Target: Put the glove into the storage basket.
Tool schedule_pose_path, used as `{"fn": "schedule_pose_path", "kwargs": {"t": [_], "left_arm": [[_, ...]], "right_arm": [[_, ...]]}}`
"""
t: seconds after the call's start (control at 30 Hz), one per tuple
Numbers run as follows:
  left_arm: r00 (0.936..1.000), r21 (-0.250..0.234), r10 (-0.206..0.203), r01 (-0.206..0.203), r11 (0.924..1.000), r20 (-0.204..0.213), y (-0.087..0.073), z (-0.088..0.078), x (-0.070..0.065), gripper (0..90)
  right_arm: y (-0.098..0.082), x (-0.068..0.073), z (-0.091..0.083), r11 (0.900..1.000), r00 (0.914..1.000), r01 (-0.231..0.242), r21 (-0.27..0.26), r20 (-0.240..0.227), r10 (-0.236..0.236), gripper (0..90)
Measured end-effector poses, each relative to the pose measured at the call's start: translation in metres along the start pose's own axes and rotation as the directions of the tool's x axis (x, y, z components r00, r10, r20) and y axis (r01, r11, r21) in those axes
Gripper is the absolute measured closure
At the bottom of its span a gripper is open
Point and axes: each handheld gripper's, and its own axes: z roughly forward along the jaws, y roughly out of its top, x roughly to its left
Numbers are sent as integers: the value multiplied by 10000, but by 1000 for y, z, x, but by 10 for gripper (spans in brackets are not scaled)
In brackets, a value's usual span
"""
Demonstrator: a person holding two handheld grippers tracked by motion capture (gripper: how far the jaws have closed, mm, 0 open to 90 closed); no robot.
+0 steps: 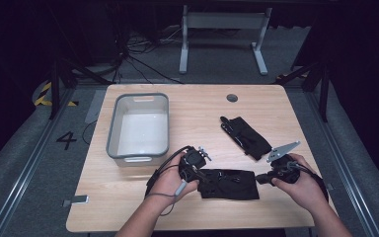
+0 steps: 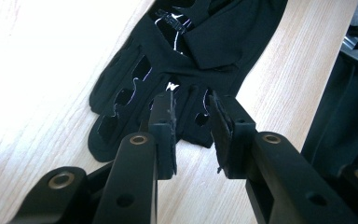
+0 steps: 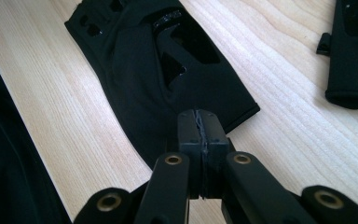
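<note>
1. A light wooden tabletop (image 1: 187, 108) with rounded corners is seen from above; dark floor surrounds it on every side.
2. A black glove (image 1: 228, 183) lies flat near the tabletop's front edge, at about 6 o'clock from the centre, between the two hands.
3. The left gripper (image 2: 192, 128) sits at the glove's 9 o'clock end. Its jaws stand partly apart, with a clear gap, above the glove's finger end; nothing is pinched between the pads.
4. The right gripper (image 3: 200, 130) is at the glove's 3 o'clock end. Its jaws are pressed together at the glove's cuff edge; whether any fabric is caught between them cannot be told.
5. A second black glove (image 1: 246, 137) lies at about 3 o'clock from the centre, set on a slant, well apart from the first.
6. A grey bin (image 1: 140, 127) with a white inside stands at about 9 o'clock, its near rim just beside the left hand (image 1: 170, 178).
7. Open room: bare wood runs across the far edge at 12 o'clock, between the bin and the slanted glove, and along the front left corner at 7 o'clock.
8. A small round grommet (image 1: 232, 98) sits near the far edge at about 1 o'clock.
9. Writing: the glove under the left gripper carries small white lettering, too blurred to read. A figure "4" (image 1: 67, 139) is painted on the floor left of the tabletop.
</note>
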Motion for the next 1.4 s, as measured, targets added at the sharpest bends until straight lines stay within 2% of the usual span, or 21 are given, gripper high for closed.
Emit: {"fn": "schedule_pose_path", "kwargs": {"t": [0.43,0.47,0.53,0.67,0.73,0.77,0.8,0.87,1.0,1.07,1.1,1.13,1.27,1.4], "left_arm": [[9985,-504,-468,453,9977,-291,-19,-22,8,676],[9974,-562,-618,596,9966,-382,-24,-25,10,674],[9966,-586,-698,671,9960,-448,-27,-26,11,673],[9942,-786,-932,888,9929,-543,-35,-33,14,669],[9938,-764,-964,921,9928,-548,-37,-33,15,667],[9928,-767,-1047,1002,9920,-577,-39,-34,17,665],[9928,-767,-1047,1002,9920,-577,-39,-34,17,664],[9919,-780,-1135,1089,9910,-573,-41,-35,19,664],[9917,-760,-1149,1104,9910,-578,-41,-35,21,666],[9921,-720,-1125,1084,9915,-548,-40,-34,21,666],[9923,-731,-1107,1066,9916,-548,-40,-33,21,665],[9923,-731,-1107,1066,9916,-548,-40,-33,21,665],[9929,-737,-1060,1019,9921,-540,-38,-33,21,665],[9927,-708,-1085,1047,9920,-519,-37,-31,22,662]], "right_arm": [[13,-14,-16,9973,9992,-319,-664,229,335,899],[19,-20,-18,9940,9984,-538,-956,99,550,897],[20,-22,-18,9919,9979,-643,-1094,-42,643,897],[29,-44,-11,9866,9934,-1068,-1231,286,1111,895],[31,-50,-9,9846,9917,-1173,-1299,368,1230,895],[33,-62,-6,9789,9862,-1481,-1410,534,1569,894],[33,-62,-6,9789,9862,-1481,-1410,534,1569,894],[38,-73,-3,9764,9797,-1625,-1419,942,1768,894],[41,-81,1,9765,9735,-1653,-1381,1359,1840,877],[41,-92,5,9681,9628,-2083,-1391,1451,2280,866],[40,-96,7,9659,9592,-2181,-1396,1518,2385,868],[40,-96,7,9659,9592,-2181,-1396,1518,2385,868],[37,-111,10,9524,9421,-2641,-1523,1711,2885,830],[36,-123,14,9433,9258,-2989,-1442,1957,3233,791]]}}
